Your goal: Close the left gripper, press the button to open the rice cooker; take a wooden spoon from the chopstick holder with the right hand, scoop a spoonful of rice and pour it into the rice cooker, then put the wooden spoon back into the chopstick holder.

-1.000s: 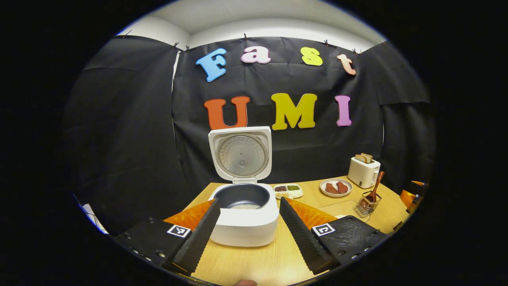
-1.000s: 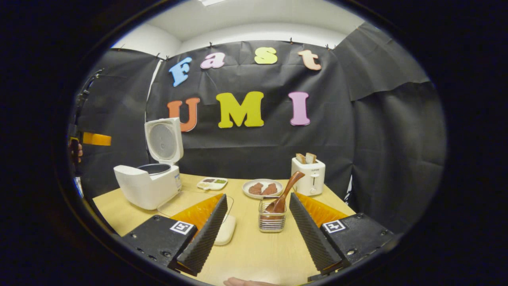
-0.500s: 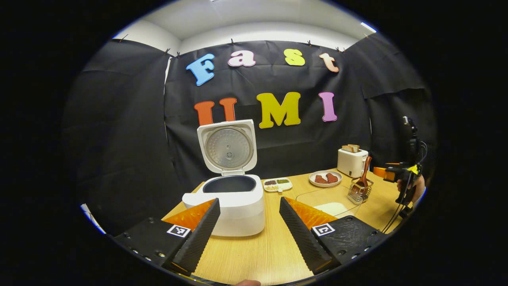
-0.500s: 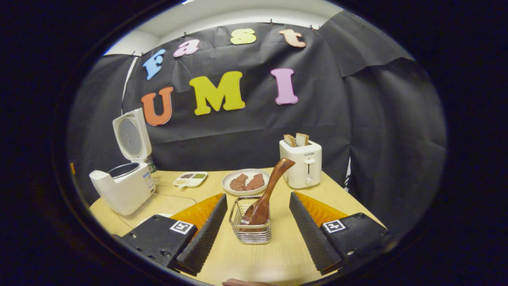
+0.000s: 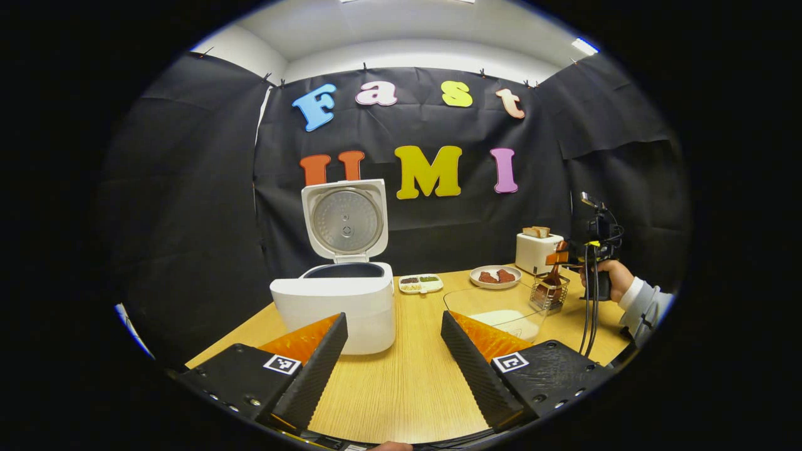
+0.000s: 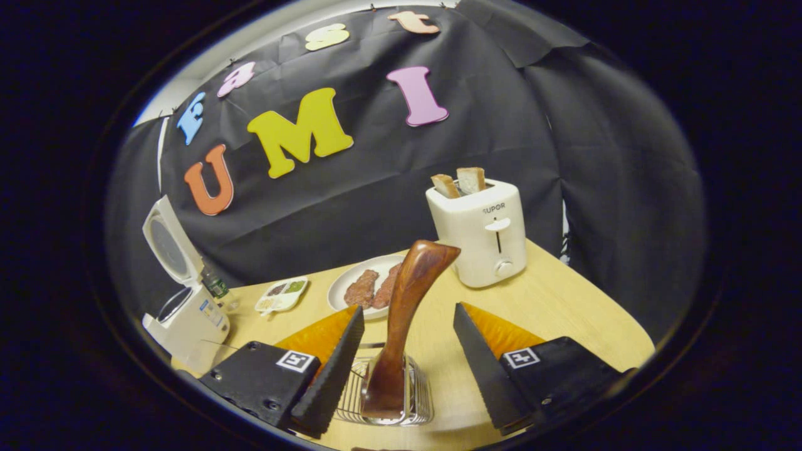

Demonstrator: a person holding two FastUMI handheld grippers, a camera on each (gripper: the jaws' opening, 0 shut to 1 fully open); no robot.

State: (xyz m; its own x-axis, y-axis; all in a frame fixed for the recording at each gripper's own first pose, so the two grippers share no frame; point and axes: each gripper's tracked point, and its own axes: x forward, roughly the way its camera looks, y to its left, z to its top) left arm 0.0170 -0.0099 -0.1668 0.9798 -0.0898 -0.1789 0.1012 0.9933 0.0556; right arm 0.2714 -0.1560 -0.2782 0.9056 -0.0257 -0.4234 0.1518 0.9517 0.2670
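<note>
The white rice cooker (image 5: pixel 332 307) stands open, its lid (image 5: pixel 344 219) upright. My left gripper (image 5: pixel 393 315) hangs open in front of it with nothing between its fingers. A glass bowl with rice (image 5: pixel 501 310) sits right of the cooker. In the right gripper view, the wooden spoon (image 6: pixel 413 275) stands bowl-down in the wire chopstick holder (image 6: pixel 413 398). My right gripper (image 6: pixel 408 307) is open, one finger on each side of the spoon's handle and neither pressing it. Across the table in the left gripper view, a hand (image 5: pixel 611 279) holds that gripper over the holder (image 5: pixel 549 293).
A white toaster (image 6: pixel 479 232) with two bread slices stands behind the holder. A plate of meat (image 6: pixel 366 288) and a small divided tray (image 6: pixel 282 294) lie toward the back wall. The cooker (image 6: pixel 182 313) is far to the left in the right gripper view.
The left gripper has drawn back from the cooker. The right gripper has moved forward and down onto the holder, so the spoon handle now stands between its open fingers.
</note>
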